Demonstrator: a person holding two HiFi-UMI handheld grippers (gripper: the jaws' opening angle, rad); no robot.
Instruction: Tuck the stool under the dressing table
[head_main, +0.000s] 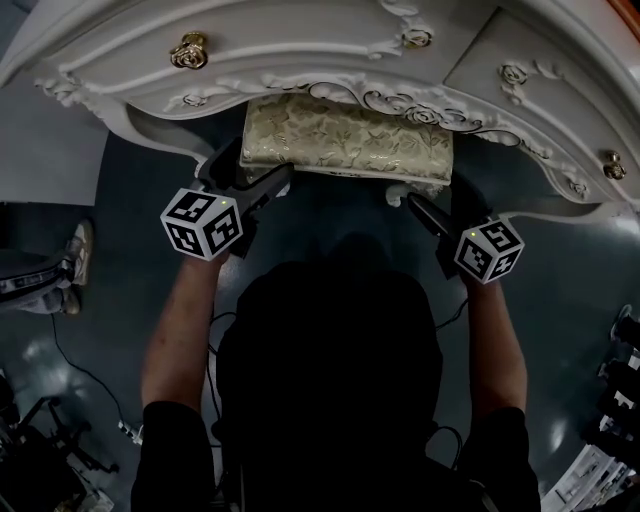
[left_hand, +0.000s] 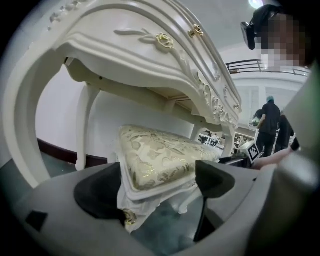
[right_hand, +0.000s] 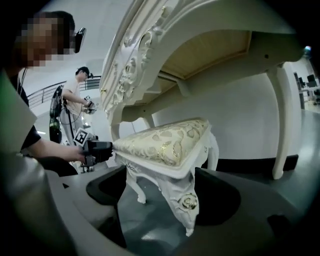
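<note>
Stool (head_main: 348, 140) sits half under dressing table (head_main: 300, 60), push seemingly unfinished; left tongs (left_hand: 157, 187) and right tongs (right_hand: 165, 192) straddle its corners, open.

A dark, glossy grey-blue floor (head_main: 90, 300) is shown at the lower left of the head view, crossed by a thin black cable (head_main: 72, 360). A plain white wall (right_hand: 235, 110) with a dark skirting band (right_hand: 245, 164) is seen at centre right of the right gripper view. A curved dark balcony railing (left_hand: 245, 62) is visible at upper right of the left gripper view.
</note>
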